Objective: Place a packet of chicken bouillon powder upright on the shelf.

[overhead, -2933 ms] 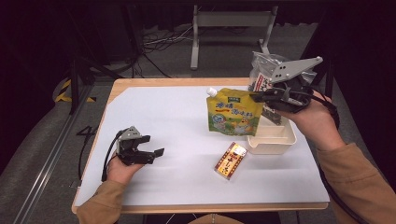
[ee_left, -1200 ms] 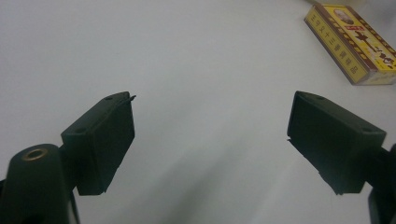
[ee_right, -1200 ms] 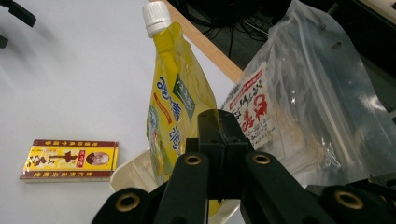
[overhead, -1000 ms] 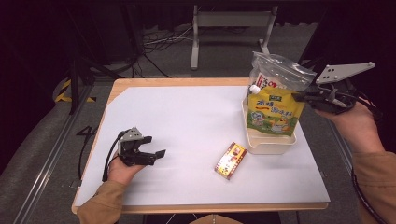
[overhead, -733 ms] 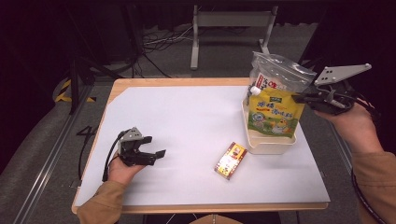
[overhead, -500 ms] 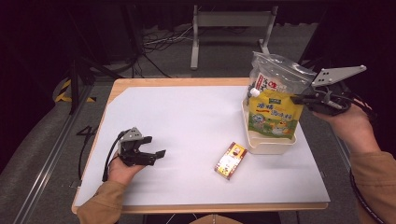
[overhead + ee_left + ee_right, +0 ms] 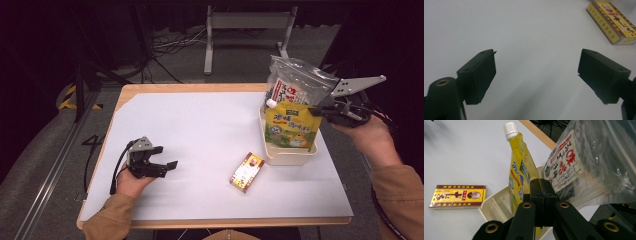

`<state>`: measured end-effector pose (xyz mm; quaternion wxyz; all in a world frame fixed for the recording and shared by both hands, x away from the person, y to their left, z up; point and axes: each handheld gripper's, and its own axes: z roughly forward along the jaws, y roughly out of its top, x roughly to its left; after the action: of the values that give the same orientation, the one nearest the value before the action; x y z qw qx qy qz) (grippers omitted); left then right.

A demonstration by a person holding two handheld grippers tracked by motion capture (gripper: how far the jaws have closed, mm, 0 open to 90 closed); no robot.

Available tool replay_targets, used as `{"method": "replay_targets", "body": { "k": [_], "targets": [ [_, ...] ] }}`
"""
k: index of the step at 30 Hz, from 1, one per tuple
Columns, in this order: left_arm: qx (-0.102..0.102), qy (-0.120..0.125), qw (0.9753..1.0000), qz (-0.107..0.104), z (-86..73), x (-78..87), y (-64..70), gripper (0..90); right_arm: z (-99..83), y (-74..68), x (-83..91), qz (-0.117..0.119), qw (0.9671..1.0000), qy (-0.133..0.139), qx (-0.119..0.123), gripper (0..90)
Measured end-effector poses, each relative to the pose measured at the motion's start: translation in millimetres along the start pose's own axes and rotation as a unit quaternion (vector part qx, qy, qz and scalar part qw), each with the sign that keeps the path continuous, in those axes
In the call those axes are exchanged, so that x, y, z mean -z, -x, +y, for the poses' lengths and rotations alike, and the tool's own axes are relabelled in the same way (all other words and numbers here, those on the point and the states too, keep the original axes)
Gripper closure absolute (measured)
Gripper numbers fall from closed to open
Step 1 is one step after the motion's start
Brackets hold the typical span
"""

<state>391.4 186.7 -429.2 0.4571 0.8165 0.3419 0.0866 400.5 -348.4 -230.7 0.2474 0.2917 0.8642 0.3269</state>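
A yellow spouted pouch (image 7: 291, 125) with a white cap (image 7: 510, 130) stands upright in a cream tray (image 7: 287, 157) at the table's right. My right gripper (image 7: 324, 111) is shut on the pouch's right edge; its jaws (image 7: 540, 192) meet on the yellow pouch (image 7: 520, 177). Behind the pouch a clear bag with a red-and-white label (image 7: 295, 82) leans in the same tray; the bag (image 7: 586, 162) sits right beside my jaws. My left gripper (image 7: 159, 165) rests open on the table at the near left, its jaws (image 7: 536, 62) wide apart with nothing between them.
A small yellow and dark-red box (image 7: 246, 171) lies flat on the white tabletop (image 7: 200, 130), left of the tray's near corner, and the box (image 7: 614, 21) lies ahead of my left gripper. A metal stand (image 7: 245, 30) and cables are on the floor beyond the table.
The right gripper carried the yellow pouch from the table left of the tray into the tray and has settled slightly lower over the last second. The left gripper has not moved.
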Motion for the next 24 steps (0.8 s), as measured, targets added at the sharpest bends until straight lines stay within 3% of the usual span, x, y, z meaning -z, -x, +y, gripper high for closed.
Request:
{"method": "replay_targets", "body": {
  "k": [19, 24],
  "targets": [
    [-0.001, -0.004, 1.0, -0.005, 2.8, -2.0, 6.5, 15.5, -24.9, 3.6, -8.5, 0.008, 0.9992, -0.005, -0.04, 86.8],
    [-0.01, -0.008, 0.9998, -0.016, 8.2, -4.7, 11.2, 14.5, -31.8, 3.9, -9.5, 0.008, 0.9987, 0.0, -0.05, 85.6]
  ]
}}
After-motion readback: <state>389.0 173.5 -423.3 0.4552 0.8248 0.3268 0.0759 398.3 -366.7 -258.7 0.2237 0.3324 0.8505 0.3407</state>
